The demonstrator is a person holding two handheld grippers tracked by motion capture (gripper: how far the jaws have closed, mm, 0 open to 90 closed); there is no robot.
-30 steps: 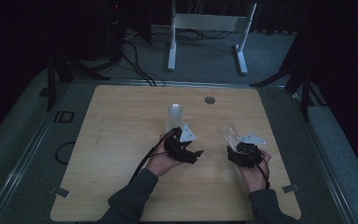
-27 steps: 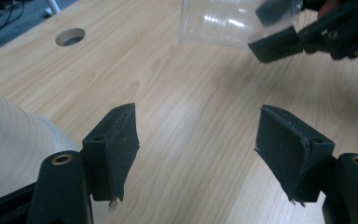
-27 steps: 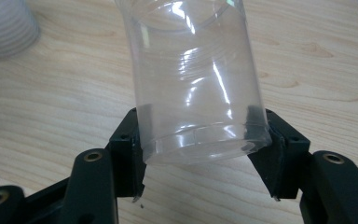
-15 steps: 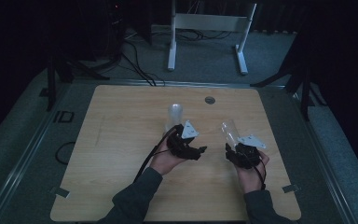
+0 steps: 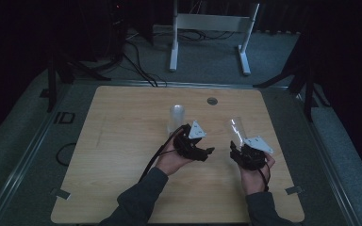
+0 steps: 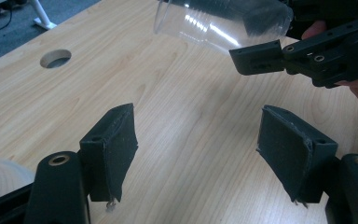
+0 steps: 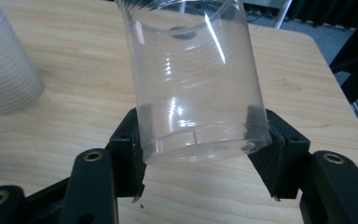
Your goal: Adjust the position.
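The right claw [image 7: 200,158] pinches a clear cup [image 7: 193,79] at its base — tilted, mouth toward the frame's top. The left claw [image 6: 196,154], spread and empty, has just been opening; the cup stack [image 5: 177,117] stands just above it in the high view — nearer this hand.

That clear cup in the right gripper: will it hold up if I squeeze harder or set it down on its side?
The clear cup looks thin-walled and see-through, so it probably flexes or dents under a firmer squeeze. The right gripper clamps only its base end, so it could slip. Being round and empty, it would likely roll if laid on the table.
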